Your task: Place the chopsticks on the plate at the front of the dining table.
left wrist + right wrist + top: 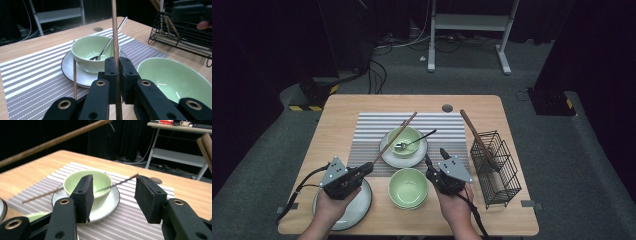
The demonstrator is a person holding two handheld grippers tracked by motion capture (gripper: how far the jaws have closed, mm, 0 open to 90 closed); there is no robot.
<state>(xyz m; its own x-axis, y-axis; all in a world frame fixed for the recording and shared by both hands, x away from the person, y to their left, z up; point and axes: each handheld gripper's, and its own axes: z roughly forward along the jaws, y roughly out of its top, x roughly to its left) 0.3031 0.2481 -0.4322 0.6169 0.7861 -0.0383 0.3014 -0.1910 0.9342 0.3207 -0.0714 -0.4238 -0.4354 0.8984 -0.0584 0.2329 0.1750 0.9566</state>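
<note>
Surroundings: dark room, grey carpet floor, a metal stand frame at upper centre of the high view, cables on the floor behind.
Bench: light wooden bench with a striped placemat across its middle.
Left gripper: left gripper at lower left of the high view, over a grey plate; jaws closed tight on a chopstick, pads pinching it near its lower end.
Chopstick: slants from the gripper up toward frame centre, crossing above the far bowl; in the left gripper view it stands upright between the pads.
Second chopstick: a thinner stick stands left of the jaws in the left gripper view; what it rests on I cannot tell.
Right gripper: right gripper at lower centre-right, jaws apart, nothing between the pads, aimed at the far bowl.
Far bowl: green bowl on a white saucer, a spoon lying in it, handle toward upper right.
Near bowl: empty green bowl between the two hands.
Rack: black wire rack at right, already holding one long stick.
Progress: judged midway; one chopstick lifted but not yet racked, spoon untouched in its bowl, bowls and plates not yet gathered.
</note>
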